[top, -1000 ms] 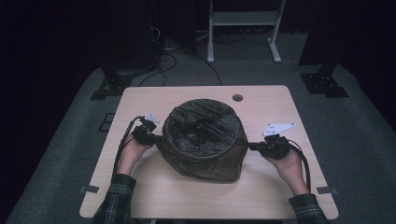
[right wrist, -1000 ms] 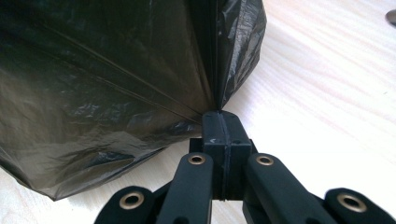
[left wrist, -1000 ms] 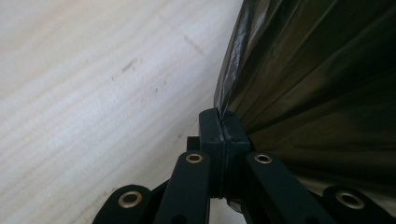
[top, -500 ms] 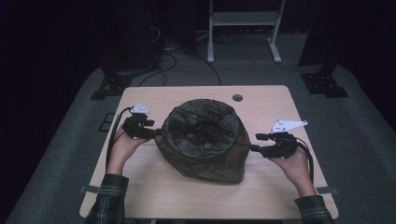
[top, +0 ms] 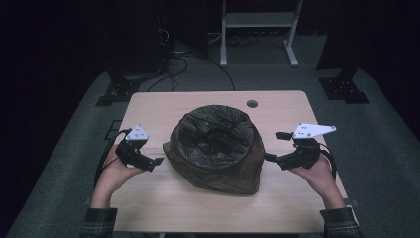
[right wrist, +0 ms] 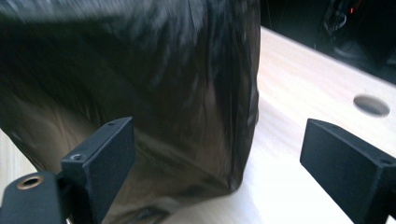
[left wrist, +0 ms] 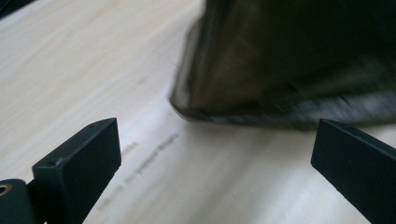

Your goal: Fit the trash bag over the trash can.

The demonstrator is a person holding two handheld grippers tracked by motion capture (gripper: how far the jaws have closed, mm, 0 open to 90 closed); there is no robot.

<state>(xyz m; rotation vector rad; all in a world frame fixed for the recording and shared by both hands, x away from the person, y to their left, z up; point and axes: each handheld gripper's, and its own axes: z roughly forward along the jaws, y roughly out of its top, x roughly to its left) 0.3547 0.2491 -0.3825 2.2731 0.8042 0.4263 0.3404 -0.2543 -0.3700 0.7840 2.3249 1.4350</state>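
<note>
Left gripper (top: 157,162) just off the near-left side of the bag-lined bin (top: 216,148), jaws newly opened wide, nothing between them, not touching; right gripper (top: 273,148) just off its right side, jaws likewise freshly spread and empty; bin upright mid-table (top: 163,208), between both, black liner folded over rim

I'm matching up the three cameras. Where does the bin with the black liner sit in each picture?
High view: the lined bin stands mid-table.
Left gripper view: the bin fills the upper right, blurred.
Right gripper view: the bin fills the left and centre.
Shared landmark: the pale wooden table beneath it.
</note>
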